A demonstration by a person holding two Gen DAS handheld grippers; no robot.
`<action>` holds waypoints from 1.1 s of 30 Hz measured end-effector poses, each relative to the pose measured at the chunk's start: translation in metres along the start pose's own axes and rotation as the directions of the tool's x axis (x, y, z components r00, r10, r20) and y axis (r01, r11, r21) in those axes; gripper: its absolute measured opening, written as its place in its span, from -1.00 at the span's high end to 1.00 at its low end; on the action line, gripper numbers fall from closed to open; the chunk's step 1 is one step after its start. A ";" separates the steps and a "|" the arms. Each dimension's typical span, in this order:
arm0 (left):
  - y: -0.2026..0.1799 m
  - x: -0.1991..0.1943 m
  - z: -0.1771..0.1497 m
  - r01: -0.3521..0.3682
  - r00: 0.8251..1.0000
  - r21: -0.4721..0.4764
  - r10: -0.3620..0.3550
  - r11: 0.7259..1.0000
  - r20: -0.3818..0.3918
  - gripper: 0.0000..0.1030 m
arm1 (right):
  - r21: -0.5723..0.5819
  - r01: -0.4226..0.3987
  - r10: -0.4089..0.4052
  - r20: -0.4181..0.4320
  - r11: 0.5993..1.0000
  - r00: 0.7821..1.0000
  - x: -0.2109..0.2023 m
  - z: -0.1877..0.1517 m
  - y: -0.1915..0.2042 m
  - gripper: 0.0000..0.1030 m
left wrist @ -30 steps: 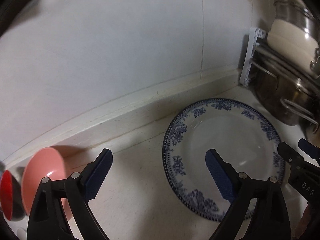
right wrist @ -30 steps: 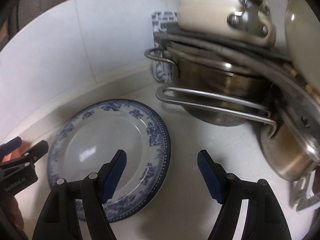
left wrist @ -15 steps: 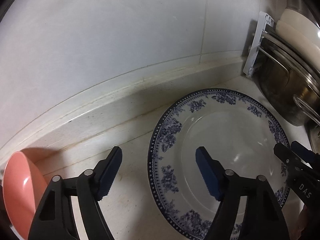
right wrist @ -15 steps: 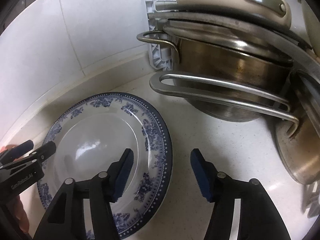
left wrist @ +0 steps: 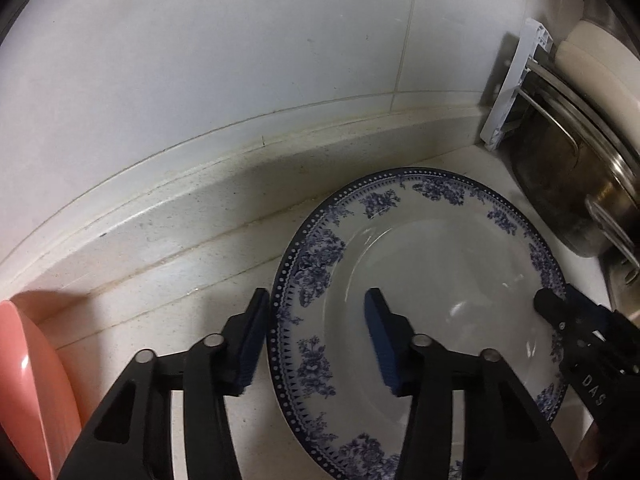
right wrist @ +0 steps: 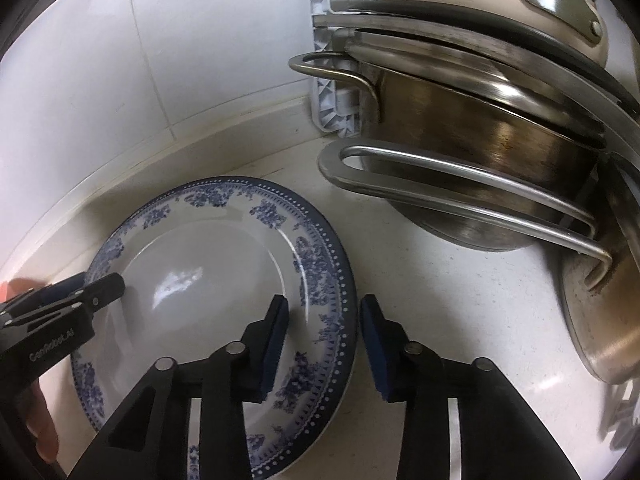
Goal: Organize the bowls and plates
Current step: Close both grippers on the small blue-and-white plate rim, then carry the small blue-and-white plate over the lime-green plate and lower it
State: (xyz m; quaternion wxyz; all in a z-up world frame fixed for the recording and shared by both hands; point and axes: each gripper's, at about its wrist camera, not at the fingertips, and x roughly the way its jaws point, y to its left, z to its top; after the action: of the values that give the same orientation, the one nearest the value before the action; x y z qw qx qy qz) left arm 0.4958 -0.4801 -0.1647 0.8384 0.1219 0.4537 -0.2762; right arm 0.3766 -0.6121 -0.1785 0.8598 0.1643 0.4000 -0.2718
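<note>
We hold both grippers' jaws open astride opposite rims of the round blue-floral white china plate [left wrist: 436, 280], flat on the counter [right wrist: 432, 272].

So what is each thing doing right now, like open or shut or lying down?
Left gripper: open, astride the plate's left rim.
Right gripper: open, astride the plate's right rim.
Blue-patterned plate: lying flat on the counter, empty.
Pink bowl: tipped on its side.
Steel pots: stacked.
</note>
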 end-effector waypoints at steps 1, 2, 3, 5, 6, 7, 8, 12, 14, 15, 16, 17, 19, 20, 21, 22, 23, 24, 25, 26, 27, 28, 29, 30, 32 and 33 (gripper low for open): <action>0.000 0.000 0.000 -0.007 1.000 -0.004 0.007 1.000 0.001 0.16 | -0.001 0.002 -0.002 -0.001 1.000 1.000 0.000 -0.001 0.001 0.28; 0.001 0.000 0.000 -0.008 1.000 -0.007 0.008 1.000 0.002 0.20 | 0.001 0.003 -0.002 -0.002 1.000 1.000 -0.001 -0.001 0.001 0.28; 0.001 -0.001 0.000 -0.015 1.000 -0.009 0.015 1.000 0.003 0.26 | -0.002 0.003 -0.003 -0.003 1.000 1.000 -0.001 0.000 0.001 0.28; 0.002 -0.002 0.000 -0.015 1.000 -0.016 0.015 1.000 0.000 0.28 | -0.007 0.010 -0.010 -0.006 1.000 1.000 -0.001 0.000 0.003 0.28; 0.004 -0.005 -0.001 -0.014 1.000 -0.018 0.014 1.000 -0.001 0.28 | -0.007 0.012 -0.012 -0.007 1.000 1.000 -0.002 -0.001 0.004 0.29; 0.003 -0.005 -0.001 -0.015 1.000 -0.019 0.015 1.000 -0.002 0.28 | -0.006 0.012 -0.012 -0.008 1.000 1.000 -0.002 0.000 0.003 0.29; 0.005 -0.007 -0.002 -0.015 1.000 -0.020 0.015 1.000 -0.001 0.29 | -0.005 0.012 -0.012 -0.008 1.000 1.000 -0.002 0.000 0.003 0.29; 0.005 -0.017 -0.007 -0.018 1.000 -0.019 0.018 1.000 0.010 0.31 | -0.004 0.012 -0.012 -0.001 1.000 1.000 -0.009 -0.001 0.002 0.29; 0.006 -0.023 -0.011 -0.017 1.000 -0.023 0.017 1.000 0.014 0.31 | -0.012 0.016 -0.016 0.008 1.000 1.000 -0.015 -0.003 0.004 0.29; 0.007 -0.025 -0.013 -0.014 1.000 -0.023 0.015 1.000 0.012 0.31 | -0.017 0.018 -0.018 0.012 1.000 1.000 -0.019 -0.005 0.005 0.29; 0.007 -0.027 -0.015 -0.012 1.000 -0.025 0.012 1.000 0.011 0.31 | -0.023 0.021 -0.021 0.013 1.000 1.000 -0.022 -0.006 0.005 0.29; 0.008 -0.030 -0.019 -0.010 1.000 -0.028 0.011 1.000 0.010 0.31 | -0.028 0.023 -0.022 0.014 0.999 1.000 -0.024 -0.008 0.006 0.29; 0.011 -0.037 -0.025 -0.011 1.000 -0.035 0.011 0.999 0.010 0.31 | -0.037 0.023 -0.022 0.013 0.999 1.000 -0.031 -0.013 0.007 0.29; 0.011 -0.039 -0.028 -0.012 1.000 -0.035 0.013 0.999 0.010 0.31 | -0.038 0.022 -0.021 0.010 0.999 1.000 -0.034 -0.015 0.008 0.29; 0.012 -0.044 -0.031 -0.014 1.000 -0.033 0.014 0.999 0.009 0.31 | -0.039 0.020 -0.020 0.007 0.999 1.000 -0.037 -0.018 0.009 0.29; 0.012 -0.048 -0.034 -0.016 1.000 -0.032 0.016 0.999 0.011 0.31 | -0.043 0.017 -0.017 0.004 0.999 1.000 -0.041 -0.020 0.009 0.29; 0.013 -0.051 -0.037 -0.019 1.000 -0.031 0.019 0.999 0.012 0.31 | -0.047 0.015 -0.015 0.002 0.999 1.000 -0.044 -0.022 0.010 0.29; 0.014 -0.056 -0.041 -0.022 1.000 -0.030 0.022 0.999 0.014 0.31 | -0.050 0.013 -0.013 0.000 0.999 1.000 -0.049 -0.024 0.012 0.29; 0.015 -0.061 -0.045 -0.024 1.000 -0.030 0.024 0.999 0.017 0.31 | -0.053 0.012 -0.012 -0.002 0.999 1.000 -0.053 -0.027 0.013 0.29; 0.017 -0.066 -0.048 -0.025 1.000 -0.028 0.026 0.999 0.018 0.31 | -0.058 0.011 -0.011 -0.004 0.998 1.000 -0.056 -0.029 0.014 0.29; 0.019 -0.070 -0.051 -0.025 1.000 -0.028 0.026 0.999 0.017 0.31 | -0.063 0.010 -0.010 -0.007 0.998 1.000 -0.060 -0.031 0.015 0.29; 0.020 -0.074 -0.055 -0.025 1.000 -0.030 0.026 0.999 0.015 0.31 | -0.069 0.008 -0.008 -0.013 0.998 1.000 -0.065 -0.035 0.017 0.29; 0.021 -0.078 -0.059 -0.027 1.000 -0.035 0.027 0.999 0.013 0.31 | -0.075 0.005 -0.006 -0.015 0.997 1.000 -0.068 -0.037 0.018 0.29; 0.023 -0.084 -0.063 -0.027 1.000 -0.040 0.027 0.999 0.011 0.31 | -0.080 0.004 -0.006 -0.018 0.997 1.000 -0.072 -0.040 0.019 0.29; 0.025 -0.091 -0.070 -0.030 0.999 -0.045 0.031 0.999 0.011 0.31 | -0.087 -0.002 0.000 -0.024 0.996 1.000 -0.083 -0.048 0.022 0.29; 0.026 -0.098 -0.075 -0.033 0.999 -0.042 0.034 0.999 0.013 0.31 | -0.090 -0.005 0.003 -0.026 0.996 1.000 -0.088 -0.051 0.023 0.29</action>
State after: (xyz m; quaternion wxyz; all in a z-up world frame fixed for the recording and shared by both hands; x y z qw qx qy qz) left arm 0.4160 -0.3900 -0.1270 0.8485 0.1102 0.4514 -0.2534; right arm 0.3127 -0.5388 -0.1408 0.8615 0.1295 0.4228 -0.2496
